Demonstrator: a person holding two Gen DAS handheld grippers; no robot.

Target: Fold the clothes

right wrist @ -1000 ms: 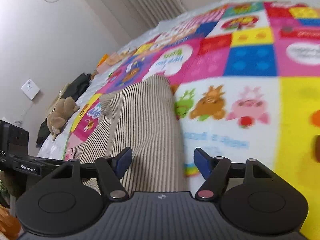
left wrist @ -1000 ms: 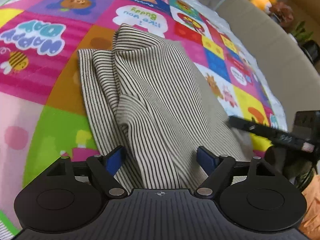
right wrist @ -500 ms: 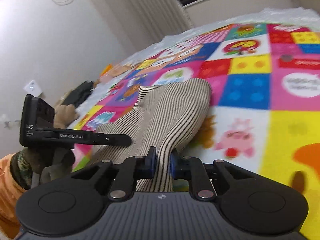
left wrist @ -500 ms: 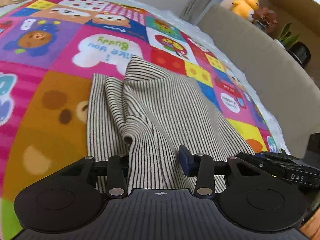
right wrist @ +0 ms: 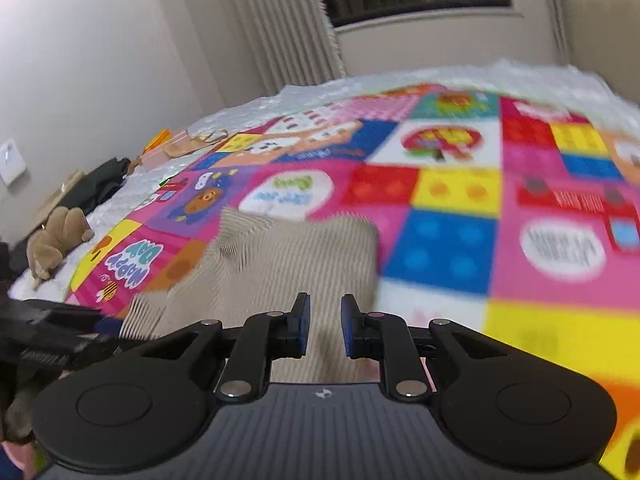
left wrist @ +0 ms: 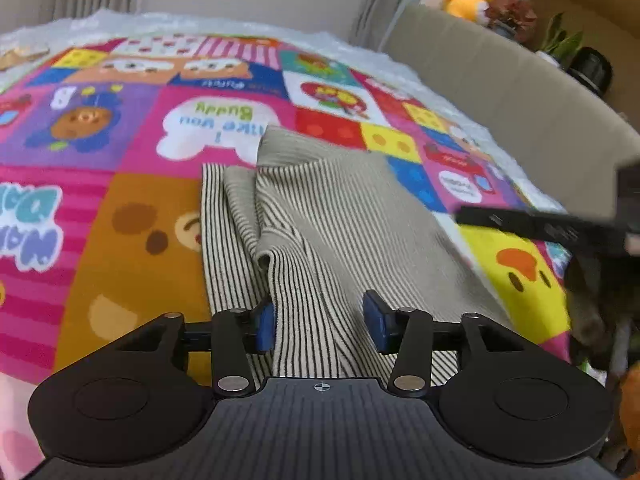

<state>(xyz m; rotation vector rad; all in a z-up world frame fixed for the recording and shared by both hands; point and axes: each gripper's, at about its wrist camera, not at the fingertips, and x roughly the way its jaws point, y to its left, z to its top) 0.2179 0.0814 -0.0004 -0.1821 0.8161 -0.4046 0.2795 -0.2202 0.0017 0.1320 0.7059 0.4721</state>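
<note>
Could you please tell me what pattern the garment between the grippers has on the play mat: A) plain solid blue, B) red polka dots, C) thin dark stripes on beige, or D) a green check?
C: the striped garment shows narrow dark lines running along beige fabric where it lies on the colourful play mat, and the left wrist view shows this clearly.

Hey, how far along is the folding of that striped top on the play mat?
Early to midway. One side of the striped top already lies folded in over the middle. Its near edge sits between both grippers: the right gripper has just closed on it; the left gripper just opened wider, grip unclear. Folding the near edge to the far edge is left.
</note>
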